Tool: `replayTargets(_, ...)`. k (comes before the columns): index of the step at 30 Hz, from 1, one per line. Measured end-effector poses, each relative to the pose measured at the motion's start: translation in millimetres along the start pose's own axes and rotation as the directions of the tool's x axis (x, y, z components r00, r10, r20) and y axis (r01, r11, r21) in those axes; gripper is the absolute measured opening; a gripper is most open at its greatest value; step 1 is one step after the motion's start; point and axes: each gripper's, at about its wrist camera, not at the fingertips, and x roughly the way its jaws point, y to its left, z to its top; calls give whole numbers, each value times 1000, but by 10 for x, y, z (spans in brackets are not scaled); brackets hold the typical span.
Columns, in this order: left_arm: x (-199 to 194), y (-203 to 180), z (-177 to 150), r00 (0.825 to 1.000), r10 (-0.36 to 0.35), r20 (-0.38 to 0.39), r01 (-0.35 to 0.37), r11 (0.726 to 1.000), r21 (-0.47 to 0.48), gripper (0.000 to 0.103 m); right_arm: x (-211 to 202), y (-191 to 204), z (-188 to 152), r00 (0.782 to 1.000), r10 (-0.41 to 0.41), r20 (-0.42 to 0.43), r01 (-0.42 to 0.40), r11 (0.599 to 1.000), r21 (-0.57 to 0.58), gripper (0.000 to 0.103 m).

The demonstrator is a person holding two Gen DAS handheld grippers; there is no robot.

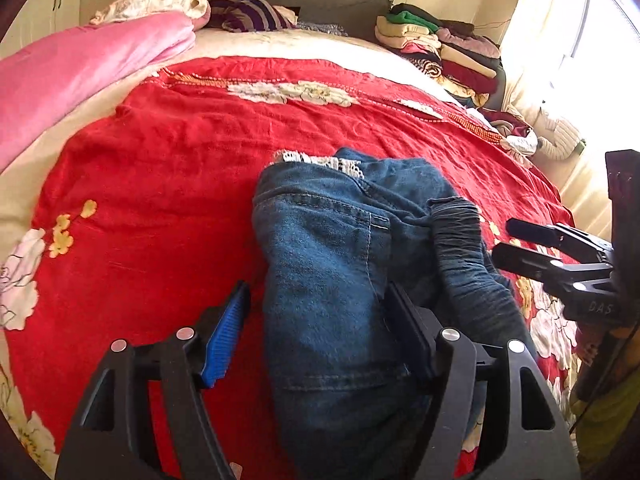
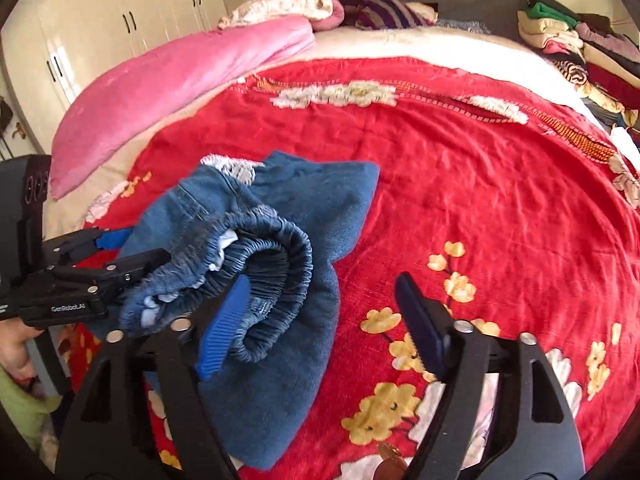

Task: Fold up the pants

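A pair of blue jeans (image 1: 328,248) lies bunched on the red flowered blanket (image 1: 180,152); its fleece-lined side (image 2: 312,200) shows in the right wrist view. My left gripper (image 1: 318,292) stands open astride the denim. Red blanket shows between its blue left pad (image 1: 224,344) and the cloth, while its right finger overlaps the fabric. My right gripper (image 2: 323,280) is open too. The gathered elastic waistband (image 2: 280,264) rests against its left pad (image 2: 222,328), and only blanket lies between the fingers. Each gripper shows in the other's view: the right gripper (image 1: 506,242), the left gripper (image 2: 136,248).
A pink quilt (image 1: 80,72) lies along the bed's left side. Pillows and a striped cushion (image 1: 248,12) sit at the headboard. A stack of folded clothes (image 1: 440,48) fills the far right corner. White wardrobe doors (image 2: 120,20) stand on the left, and a bright window (image 1: 580,60) on the right.
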Motion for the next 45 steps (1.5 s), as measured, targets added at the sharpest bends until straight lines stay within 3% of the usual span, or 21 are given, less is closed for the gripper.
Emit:
replayTargets(3,-94,8,15,1000,5,15,-5,1000,1,70,-98,-15,20,1000,-11,26,11,1000,2,80)
replayTargets(4,-124,6,20,1000,6,21,-6,1000,1,85,-158,-10,26,999,-13,44,13,1000,0,81)
replayTargets(5,-176,5,30,999,12,32,-12,1000,1,89,-198,-7,30,998,-17,55,17,1000,-2,83)
replayTargets(10,-410,-37,55,997,22,78,-24,1000,18,96,-506,67,45,990,-38,138,40,999,-13,94)
replayTargets(20,-997,-149,-296,983,64,170,-69,997,26,99,-1054,315,-217,963,-61,261,68,997,-19,94)
replayTargets(32,-1282,-145,-852,984,79,162,-78,997,-12,99,-1224,444,-772,966,-79,247,78,997,11,94)
replayTargets(38,-1231,-132,-1099,990,77,121,-75,997,-21,99,-1156,518,-1037,981,-60,182,56,998,24,94)
replayTargets(45,-1141,-61,-1209,993,77,87,-74,996,-41,99,-1004,588,-1220,982,-115,150,113,993,18,94)
